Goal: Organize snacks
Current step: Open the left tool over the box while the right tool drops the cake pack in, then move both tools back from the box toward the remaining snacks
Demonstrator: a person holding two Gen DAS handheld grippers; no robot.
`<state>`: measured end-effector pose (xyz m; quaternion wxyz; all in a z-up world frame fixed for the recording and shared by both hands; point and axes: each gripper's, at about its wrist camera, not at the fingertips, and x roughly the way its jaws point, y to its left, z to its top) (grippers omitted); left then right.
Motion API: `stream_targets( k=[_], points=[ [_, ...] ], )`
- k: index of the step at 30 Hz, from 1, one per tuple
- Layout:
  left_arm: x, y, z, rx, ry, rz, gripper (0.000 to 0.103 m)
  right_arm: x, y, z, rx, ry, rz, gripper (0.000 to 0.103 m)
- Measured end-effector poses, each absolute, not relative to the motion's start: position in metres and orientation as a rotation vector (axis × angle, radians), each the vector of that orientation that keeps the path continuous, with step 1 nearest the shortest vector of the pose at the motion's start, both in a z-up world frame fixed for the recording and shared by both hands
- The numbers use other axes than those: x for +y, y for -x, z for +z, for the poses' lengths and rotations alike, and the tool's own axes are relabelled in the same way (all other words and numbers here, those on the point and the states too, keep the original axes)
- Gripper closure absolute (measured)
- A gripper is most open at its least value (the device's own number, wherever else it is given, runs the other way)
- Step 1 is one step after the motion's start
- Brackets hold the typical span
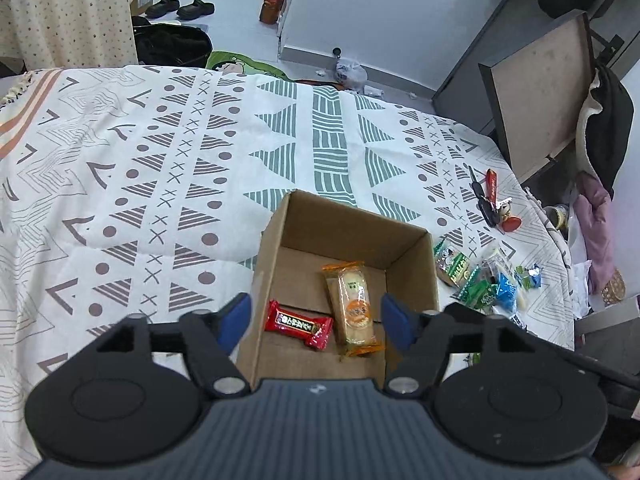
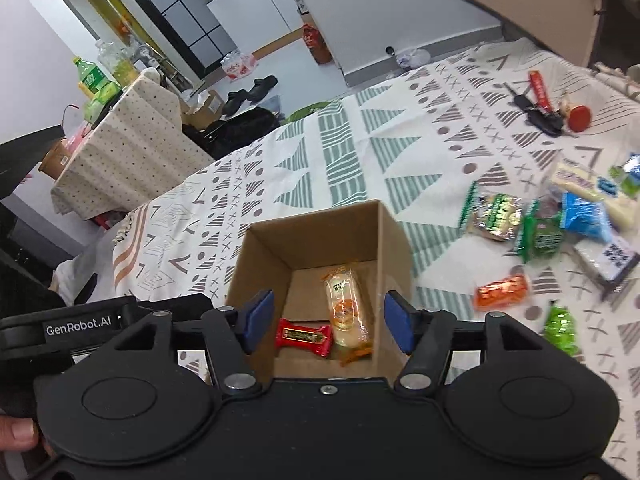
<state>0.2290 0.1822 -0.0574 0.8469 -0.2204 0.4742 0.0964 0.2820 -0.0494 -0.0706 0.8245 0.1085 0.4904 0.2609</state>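
Note:
An open cardboard box (image 1: pixel 344 224) (image 2: pixel 320 232) stands on the patterned cloth. Inside lie a red wrapped bar (image 1: pixel 298 325) (image 2: pixel 305 336) and an orange-edged wrapped cake (image 1: pixel 354 306) (image 2: pixel 345 310). My left gripper (image 1: pixel 316 322) hovers open over the box's near side, nothing between its blue pads. My right gripper (image 2: pixel 329 322) is also open and empty above the same box. Loose snacks lie right of the box: green packets (image 1: pixel 454 265) (image 2: pixel 496 212), a blue packet (image 1: pixel 506 290) (image 2: pixel 586 216), an orange packet (image 2: pixel 502 292) and a bright green one (image 2: pixel 562 328).
A bunch of keys with a red tag (image 1: pixel 494 204) (image 2: pixel 548 110) lies at the cloth's far right. A leaning board (image 1: pixel 540 92) stands beyond the table edge. Shoes (image 1: pixel 180 6) and a black bag (image 1: pixel 172 46) are on the floor. A hand (image 2: pixel 18 436) holds the left gripper's body.

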Motion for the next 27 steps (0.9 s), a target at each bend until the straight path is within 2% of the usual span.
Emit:
stream_targets(
  k=[6,13,27],
  points=[
    [0.166,-0.222,-0.051,1.001,0.448,0.190,0.020,-0.071,-0.273,-0.059,1.013,-0.210,0.518,0.035],
    [0.135,-0.214,-0.046,1.008,0.423,0.154,0.018,-0.108,-0.262,-0.052,0.983,-0.201,0.474,0.023],
    [0.069,-0.211,-0.032,0.988,0.397,0.108,0.017,-0.188,-0.255,-0.045,0.937,-0.220,0.410,0.019]
  ],
)
